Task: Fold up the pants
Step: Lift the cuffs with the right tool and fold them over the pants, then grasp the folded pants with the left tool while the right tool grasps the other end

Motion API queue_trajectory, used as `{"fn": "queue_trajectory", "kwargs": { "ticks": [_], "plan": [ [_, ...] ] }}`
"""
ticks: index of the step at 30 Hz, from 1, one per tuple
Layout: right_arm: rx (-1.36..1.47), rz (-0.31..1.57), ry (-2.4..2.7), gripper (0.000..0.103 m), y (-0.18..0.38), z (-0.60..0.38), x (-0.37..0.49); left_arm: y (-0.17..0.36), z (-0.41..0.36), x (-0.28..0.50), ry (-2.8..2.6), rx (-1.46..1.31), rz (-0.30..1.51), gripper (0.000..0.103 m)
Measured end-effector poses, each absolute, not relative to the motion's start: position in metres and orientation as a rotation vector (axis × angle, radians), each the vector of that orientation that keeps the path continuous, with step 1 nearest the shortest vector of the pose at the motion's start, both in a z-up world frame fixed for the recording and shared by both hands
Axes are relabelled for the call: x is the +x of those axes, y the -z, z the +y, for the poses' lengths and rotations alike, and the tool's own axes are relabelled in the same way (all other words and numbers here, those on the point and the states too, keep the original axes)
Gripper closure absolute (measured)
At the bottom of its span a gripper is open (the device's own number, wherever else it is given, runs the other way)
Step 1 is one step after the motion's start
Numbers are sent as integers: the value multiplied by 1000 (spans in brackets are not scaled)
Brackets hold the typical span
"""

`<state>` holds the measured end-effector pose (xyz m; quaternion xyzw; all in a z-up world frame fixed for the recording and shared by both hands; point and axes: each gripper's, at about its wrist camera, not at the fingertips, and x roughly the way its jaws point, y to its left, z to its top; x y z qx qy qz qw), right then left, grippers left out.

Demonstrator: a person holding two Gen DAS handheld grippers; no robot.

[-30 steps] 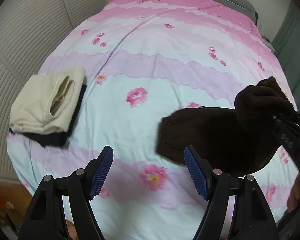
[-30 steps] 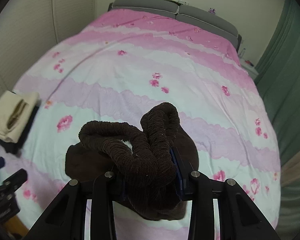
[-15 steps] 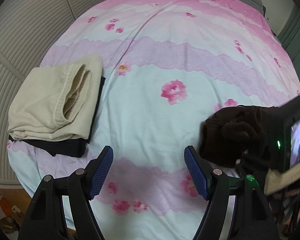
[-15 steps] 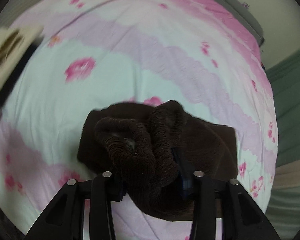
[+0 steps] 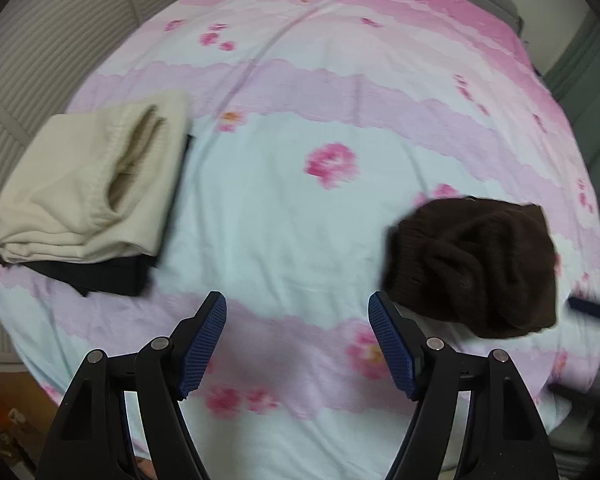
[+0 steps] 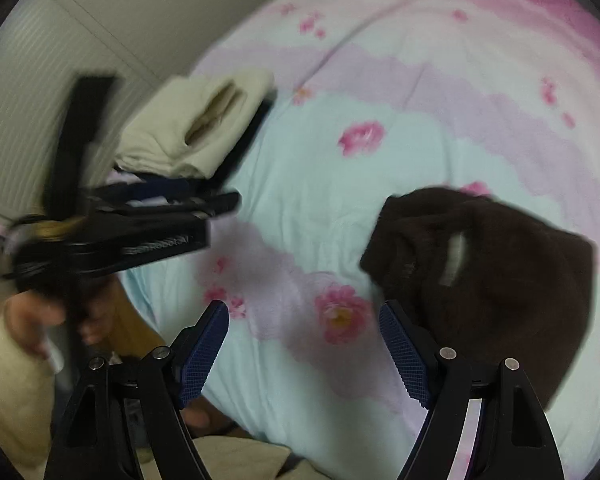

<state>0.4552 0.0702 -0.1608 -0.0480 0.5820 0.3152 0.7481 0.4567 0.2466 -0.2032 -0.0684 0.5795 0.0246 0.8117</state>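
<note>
Lying bundled near bed edge (image 5: 100,380) — brown pants (image 5: 472,264) (grippers clear).

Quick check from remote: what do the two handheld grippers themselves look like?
Both match: the left gripper and right gripper have black angular plastic arms with silver rivets, and jaws faced with blue ribbed pads. The hand gripping the left unit shows a cream sleeve.

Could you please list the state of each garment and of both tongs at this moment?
Brown pants: folded into a bundle, lying loose on the bedspread, held by neither tongs.
Cream pants: folded, stacked on the black garment.
Black garment: folded, at the bottom of the stack.
Left tongs: open, empty.
Right tongs: open, empty.
</note>
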Motion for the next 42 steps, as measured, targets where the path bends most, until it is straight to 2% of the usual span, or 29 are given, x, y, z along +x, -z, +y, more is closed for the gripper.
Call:
{"fn": "queue_trajectory", "kwargs": {
  "ticks": [3,7,12,18,25,31,33,38,42],
  "plan": [
    [-168,1176,-517,25,143,23,453,207,211,456,24,-173,1256,30],
    [-143,1136,-277,25,148,-48,468,211,165,470,89,-238,1269,30],
    [-135,1152,-114,25,182,-111,488,220,122,504,69,-283,1287,23],
    [-159,1201,-102,25,216,-131,505,242,93,534,2,-246,1348,21],
    [-164,1231,-131,25,232,-146,503,280,95,538,-65,-310,1430,20],
    [-160,1240,-148,25,238,-148,497,283,125,497,-102,-399,1392,19],
    [-158,1245,-147,25,240,-150,496,291,140,482,-123,-467,1399,16],
    [-153,1252,-148,25,242,-151,493,326,166,463,-112,-685,1403,15],
    [-187,1263,-134,25,247,-148,493,346,170,463,-26,-770,1334,15]
  ]
}}
